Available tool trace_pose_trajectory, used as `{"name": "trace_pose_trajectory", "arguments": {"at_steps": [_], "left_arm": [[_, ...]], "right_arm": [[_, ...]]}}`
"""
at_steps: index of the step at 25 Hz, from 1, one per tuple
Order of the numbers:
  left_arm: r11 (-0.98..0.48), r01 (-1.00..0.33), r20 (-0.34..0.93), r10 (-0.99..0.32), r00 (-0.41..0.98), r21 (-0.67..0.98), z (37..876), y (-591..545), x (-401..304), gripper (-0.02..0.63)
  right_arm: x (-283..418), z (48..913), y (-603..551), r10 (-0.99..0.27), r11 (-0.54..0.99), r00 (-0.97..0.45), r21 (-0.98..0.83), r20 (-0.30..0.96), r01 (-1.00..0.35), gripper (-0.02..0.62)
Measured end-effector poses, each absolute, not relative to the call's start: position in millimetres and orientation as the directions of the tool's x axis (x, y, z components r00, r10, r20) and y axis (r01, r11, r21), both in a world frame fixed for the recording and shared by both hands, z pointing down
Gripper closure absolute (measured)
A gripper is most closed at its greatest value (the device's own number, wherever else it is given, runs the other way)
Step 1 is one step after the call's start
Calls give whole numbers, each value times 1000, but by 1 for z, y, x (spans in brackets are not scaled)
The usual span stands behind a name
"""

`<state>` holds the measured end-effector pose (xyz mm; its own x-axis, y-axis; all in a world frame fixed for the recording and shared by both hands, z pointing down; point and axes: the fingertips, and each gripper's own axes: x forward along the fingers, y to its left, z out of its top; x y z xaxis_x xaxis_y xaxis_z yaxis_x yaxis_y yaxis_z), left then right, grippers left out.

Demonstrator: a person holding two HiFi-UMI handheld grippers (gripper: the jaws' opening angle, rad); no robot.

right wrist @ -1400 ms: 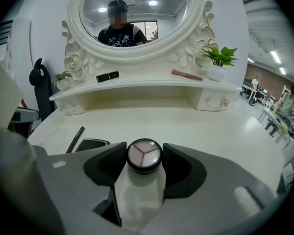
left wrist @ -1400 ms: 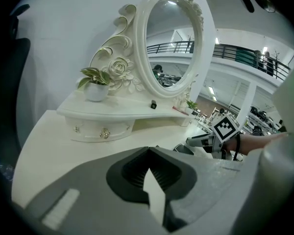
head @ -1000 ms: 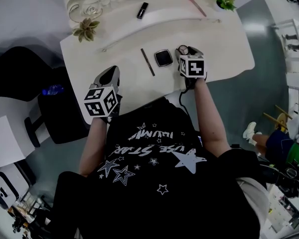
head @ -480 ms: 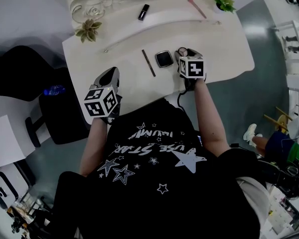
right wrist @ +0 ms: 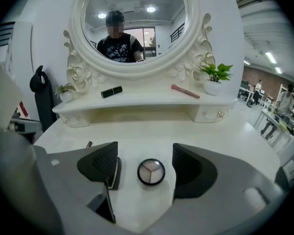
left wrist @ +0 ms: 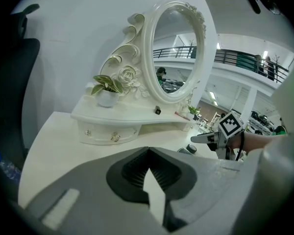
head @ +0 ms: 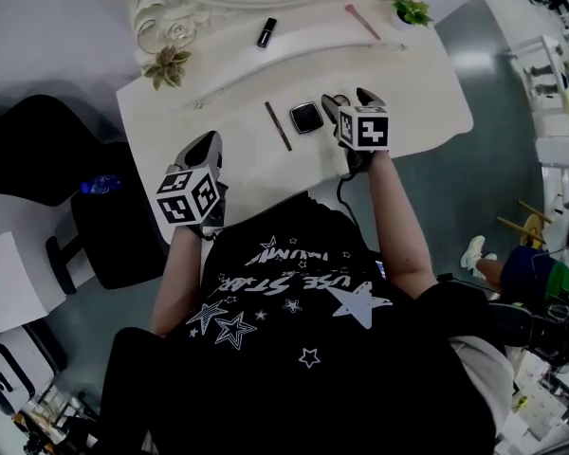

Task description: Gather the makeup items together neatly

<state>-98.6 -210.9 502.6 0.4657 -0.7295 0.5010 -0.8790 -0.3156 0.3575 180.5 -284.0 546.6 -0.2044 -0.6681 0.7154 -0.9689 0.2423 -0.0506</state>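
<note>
A round compact (right wrist: 151,172) lies on the white vanity table (head: 408,83), between the jaws of my open right gripper (right wrist: 147,163) and touching neither pad. In the head view the right gripper (head: 348,100) straddles it. A square black compact (head: 306,117) sits just to its left, and a brown pencil (head: 278,125) lies further left. On the raised shelf lie a black lipstick (head: 266,32) and a pink stick (head: 362,22). My left gripper (head: 207,143) hovers at the table's near left edge, shut on nothing (left wrist: 148,153).
An ornate oval mirror (right wrist: 132,23) stands behind the shelf. A small potted plant (head: 412,10) stands at the shelf's right end and another plant (head: 166,63) at its left end. A black chair (head: 104,207) stands left of the table.
My right gripper's jaws have spread apart, and the round compact now lies free between them beside the square compact. The left gripper has stayed put.
</note>
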Motion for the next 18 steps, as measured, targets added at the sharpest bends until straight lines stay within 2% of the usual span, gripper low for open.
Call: {"name": "trace_pose_trajectory", "arguments": {"at_steps": [8,13,18], "left_arm": [[-292,-898,454,-785,422,330,481,-223,-129,604],[-276,-909,436,-808,396,313,470,-230,-152,604],[-284,-911,420,-818,393,299,460,-235,-167,604]], "right_arm": [[138,480,-319,-797,197,-200,-67,570,-978,167],[100,459,-340,-825,199,-224,-105,518,-974,184],[67,458,-359,-826,199,-210,-79,523,-977,202]]}}
